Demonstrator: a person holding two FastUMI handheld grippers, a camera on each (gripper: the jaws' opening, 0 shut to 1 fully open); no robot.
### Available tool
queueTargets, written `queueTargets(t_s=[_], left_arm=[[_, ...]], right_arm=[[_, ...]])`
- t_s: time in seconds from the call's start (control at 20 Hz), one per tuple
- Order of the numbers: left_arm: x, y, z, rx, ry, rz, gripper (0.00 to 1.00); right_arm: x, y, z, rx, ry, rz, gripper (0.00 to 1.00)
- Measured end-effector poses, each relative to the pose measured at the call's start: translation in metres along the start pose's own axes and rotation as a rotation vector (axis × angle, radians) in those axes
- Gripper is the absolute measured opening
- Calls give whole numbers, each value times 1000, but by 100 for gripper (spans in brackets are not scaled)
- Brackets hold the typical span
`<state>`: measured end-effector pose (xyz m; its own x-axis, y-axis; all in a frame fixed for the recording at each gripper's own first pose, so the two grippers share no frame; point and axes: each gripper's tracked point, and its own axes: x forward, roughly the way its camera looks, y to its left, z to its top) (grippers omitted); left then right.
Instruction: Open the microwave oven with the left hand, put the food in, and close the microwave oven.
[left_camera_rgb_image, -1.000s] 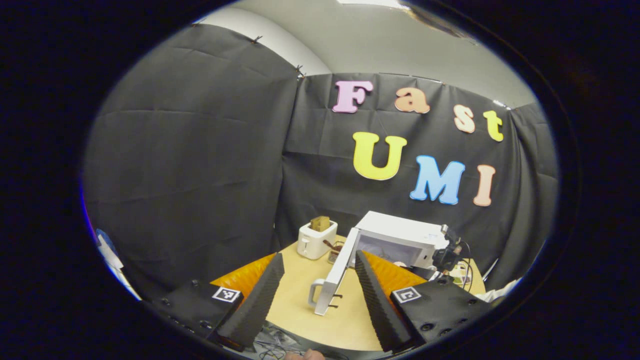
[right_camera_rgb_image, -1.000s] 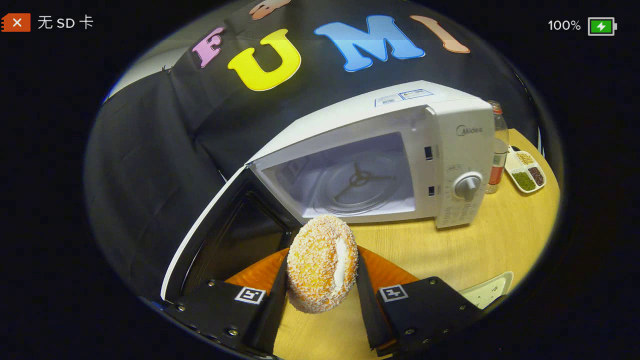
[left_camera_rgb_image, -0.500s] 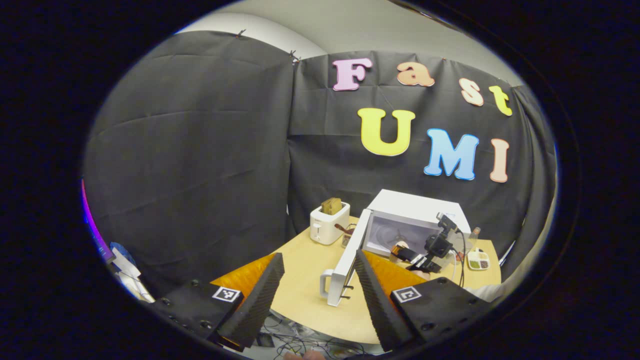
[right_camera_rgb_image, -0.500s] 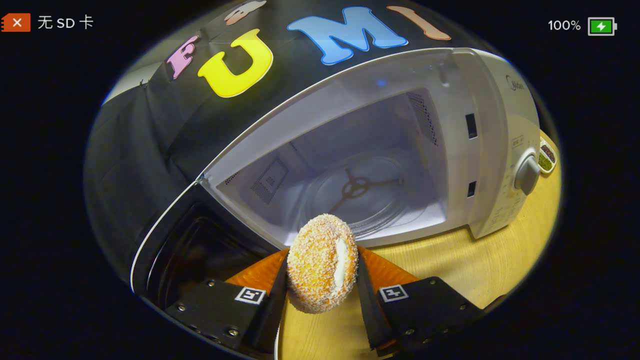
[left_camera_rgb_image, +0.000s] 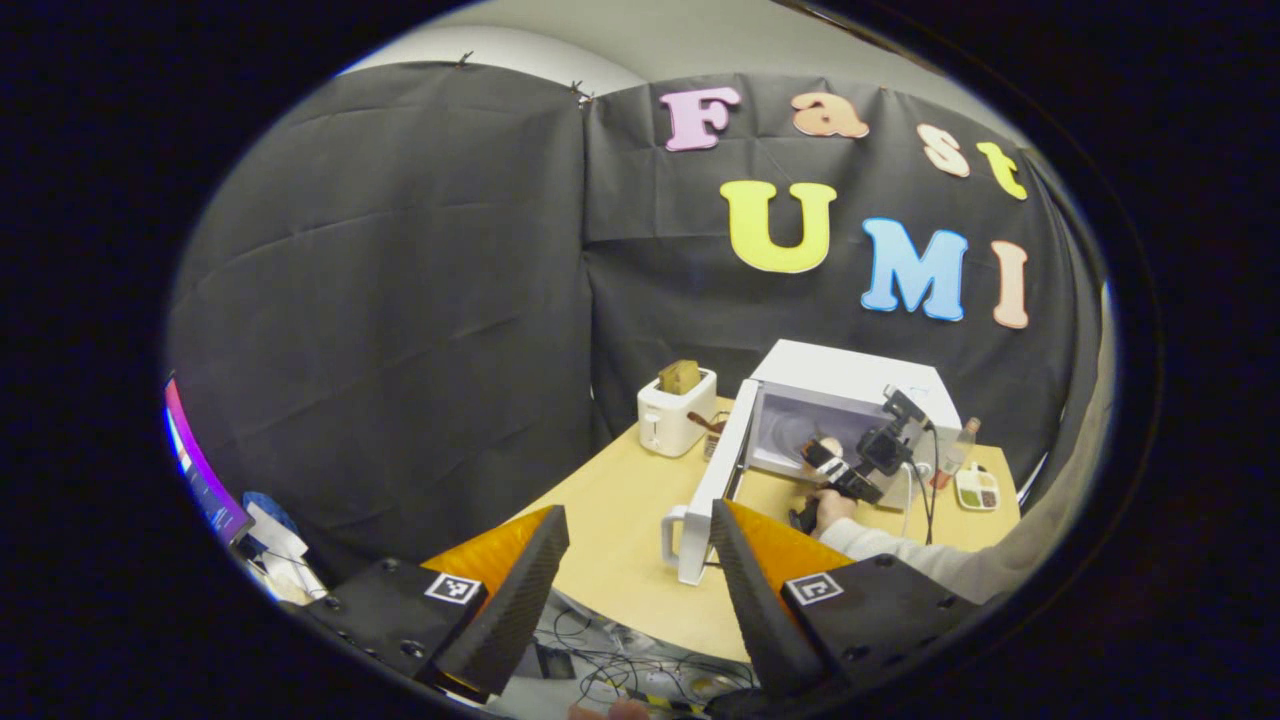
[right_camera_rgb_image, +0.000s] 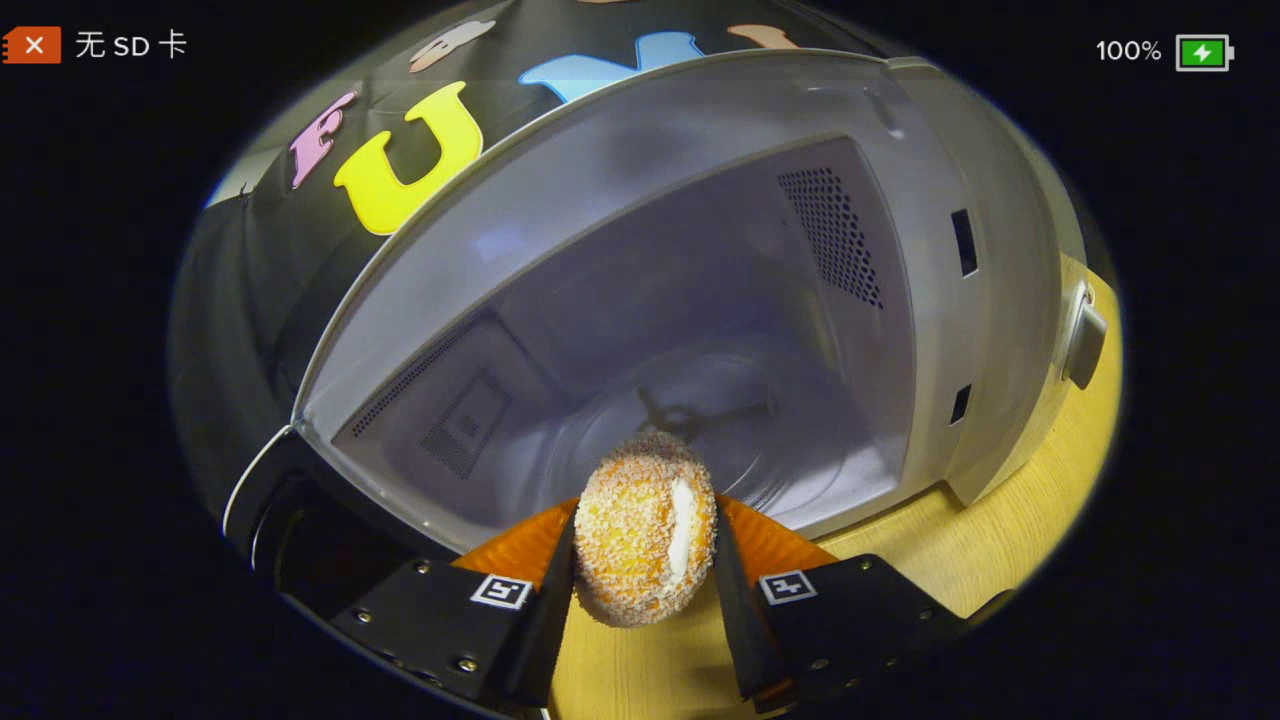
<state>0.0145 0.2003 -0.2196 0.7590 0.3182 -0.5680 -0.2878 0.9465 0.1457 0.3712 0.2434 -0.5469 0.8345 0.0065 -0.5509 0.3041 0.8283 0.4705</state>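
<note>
The right tongs (right_camera_rgb_image: 642, 590) are clamped on a round, crumb-coated bun (right_camera_rgb_image: 645, 528) with a white cream seam, both fingers pressing on its sides. In the right gripper view the bun is held at the mouth of the open microwave (right_camera_rgb_image: 930, 200), in front of the glass turntable (right_camera_rgb_image: 700, 430) on the cavity floor; whether it has crossed the threshold cannot be told. The microwave door (right_camera_rgb_image: 300, 520) stands swung out at the left of that view, its dark inner face showing. The control knob (right_camera_rgb_image: 1088, 345) sits at the right edge of the microwave's front, and the wooden bench (right_camera_rgb_image: 1000, 560) runs below.

In the left gripper view the left tongs (left_camera_rgb_image: 640, 590) are apart and hold nothing, raised well back from the bench (left_camera_rgb_image: 620, 520). From there the microwave (left_camera_rgb_image: 850, 375) is seen across the bench with its door (left_camera_rgb_image: 715, 490) wide open, the handle (left_camera_rgb_image: 672, 525) at the near end. The right tongs (left_camera_rgb_image: 822, 455), held by a hand (left_camera_rgb_image: 830, 508) in a pale sleeve (left_camera_rgb_image: 960, 565), reach at the microwave's opening. A white toaster (left_camera_rgb_image: 676, 420) with a slice in it stands just left of the microwave. A small divided dish (left_camera_rgb_image: 977, 490) and a bottle (left_camera_rgb_image: 960, 445) stand to the microwave's right. Cables (left_camera_rgb_image: 620, 680) lie below the bench edge.
</note>
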Motion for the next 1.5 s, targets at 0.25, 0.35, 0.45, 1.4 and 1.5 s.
queueTargets(t_s=[0.25, 0.35, 0.45, 1.4, 1.5], left_arm=[[0, 1, -14, 8, 39, -2, 99], [4, 0, -14, 3, 45, 5, 92], [3, 1, -19, 1, 57, 11, 92], [-12, 10, -27, -39, 41, 46, 95], [-16, 10, -26, -50, 31, 50, 93]], right_arm=[[15, -12, 2, -24, -56, -76, 68], [23, -17, 5, -29, -89, -103, 68], [28, -18, 10, -24, -120, -113, 68], [38, -35, 22, -161, -164, -92, 98], [31, -34, 20, -172, -144, -79, 99]])
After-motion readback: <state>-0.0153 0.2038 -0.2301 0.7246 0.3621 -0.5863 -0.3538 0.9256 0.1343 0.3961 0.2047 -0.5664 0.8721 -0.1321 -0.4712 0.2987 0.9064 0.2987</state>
